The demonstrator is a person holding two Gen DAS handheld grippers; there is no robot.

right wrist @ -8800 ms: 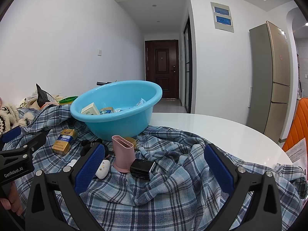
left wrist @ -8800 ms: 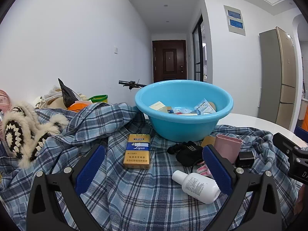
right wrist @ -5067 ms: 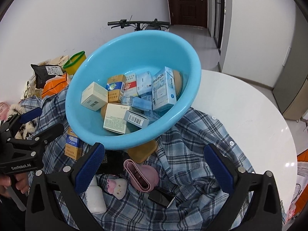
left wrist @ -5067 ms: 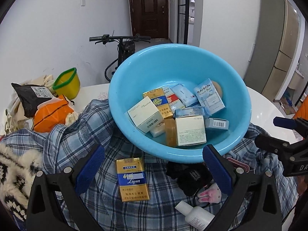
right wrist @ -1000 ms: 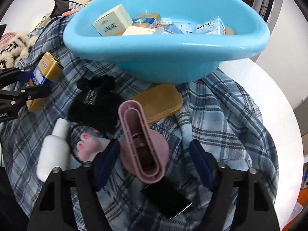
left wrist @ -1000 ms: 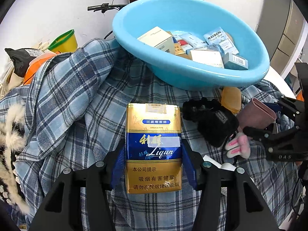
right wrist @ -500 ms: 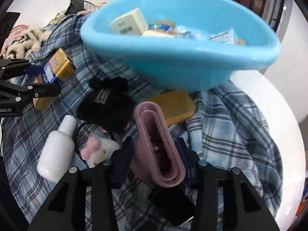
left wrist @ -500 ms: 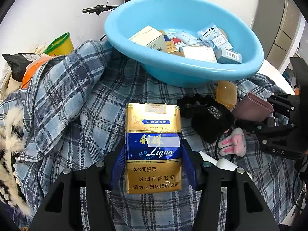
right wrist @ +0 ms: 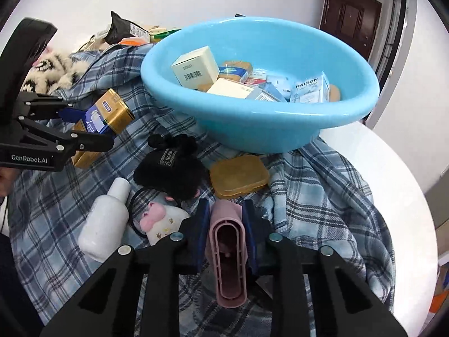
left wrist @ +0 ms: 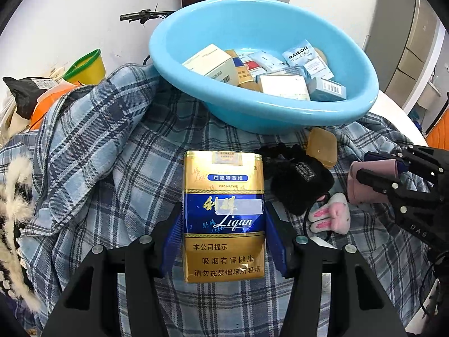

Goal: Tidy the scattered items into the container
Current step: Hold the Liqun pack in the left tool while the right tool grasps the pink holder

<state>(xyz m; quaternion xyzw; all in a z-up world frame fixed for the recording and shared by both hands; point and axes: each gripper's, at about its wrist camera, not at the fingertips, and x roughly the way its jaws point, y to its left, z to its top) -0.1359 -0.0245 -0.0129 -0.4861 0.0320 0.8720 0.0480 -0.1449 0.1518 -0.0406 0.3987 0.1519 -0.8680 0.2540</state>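
**Mara:** White walls, a dark door down the hall, and a round white worktop point(right wrist: 393, 168) under a rumpled blue plaid shirt point(left wrist: 92, 151). Where are we in the tidy-up?

**Jon:** Both pickups look made. The left gripper point(left wrist: 223, 230) is clamped on a gold-and-blue cigarette pack point(left wrist: 223, 213), held just short of the blue basin point(left wrist: 280, 109). The right gripper point(right wrist: 226, 233) has just been closing and now pinches a pink holder point(right wrist: 228, 250) between its pads, mouth toward the camera.

**Mara:** So next is the carry?

**Jon:** I'd say so: lift each over the near rim, then let go above the boxes already inside. The basin sits tilted on the cloth, so a bump on the rim could rock it.

**Mara:** What is left out?

**Jon:** A black pouch point(right wrist: 171, 174), an amber case point(right wrist: 238, 177) touching the basin's foot, a white bottle point(right wrist: 105, 219) and a small pink-eared toy point(right wrist: 160, 219).

**Mara:** Any writing?

**Jon:** "Ligun" and "VIRGINIA TYPE" on the pack, with Chinese health warnings below. One box in the basin reads "RAISON" point(left wrist: 306, 59). The left gripper's body says "GenRobot.AI". The pouch label is too small to make out.
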